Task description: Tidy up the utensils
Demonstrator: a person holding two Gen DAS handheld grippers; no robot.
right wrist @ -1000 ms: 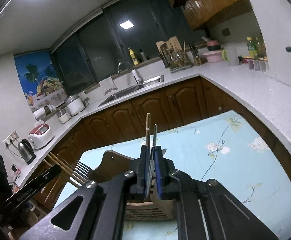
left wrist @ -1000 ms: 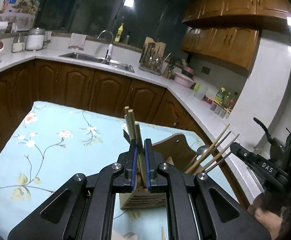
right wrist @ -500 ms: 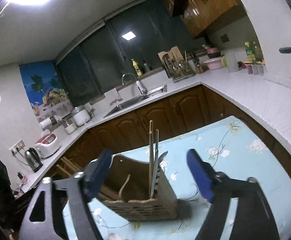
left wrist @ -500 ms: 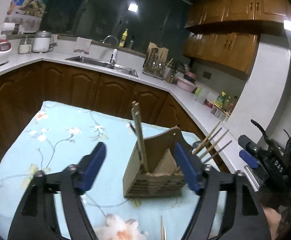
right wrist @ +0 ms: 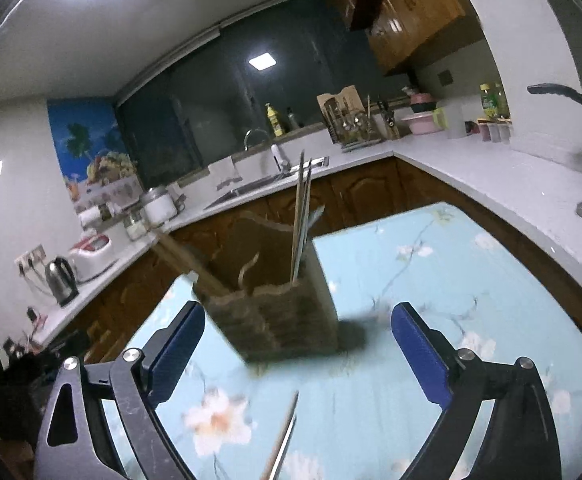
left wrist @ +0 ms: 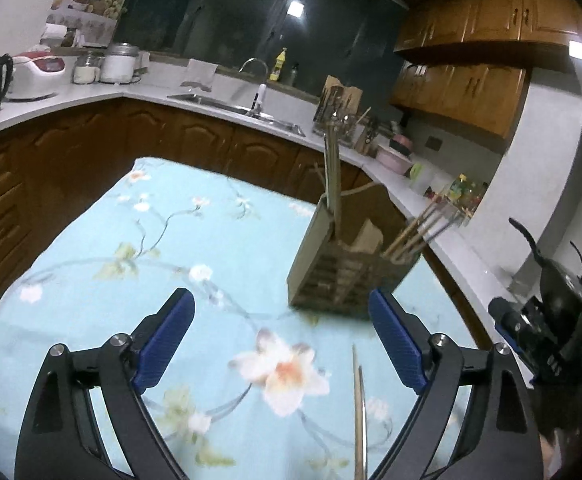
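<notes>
Now both your left gripper (left wrist: pixel 281 338) and right gripper (right wrist: pixel 297 350) are spread wide, holding nothing. Ahead of each stands the brown slatted holder (left wrist: pixel 341 268) on the floral tablecloth (left wrist: pixel 163 248), chopsticks (left wrist: pixel 331 172) upright inside, others (left wrist: pixel 423 226) leaning out.

The right gripper (right wrist: pixel 297 350) hung with its blue-padded fingers (right wrist: pixel 419 354) spread wide above the floral tablecloth (right wrist: pixel 443 280). Beyond them stood a wooden utensil holder (right wrist: pixel 279 316), with upright chopsticks (right wrist: pixel 301 216) in its right compartment and others leaning out to the left (right wrist: pixel 187 260). A loose pair of chopsticks (right wrist: pixel 281 444) lay on the cloth nearer the camera.
</notes>
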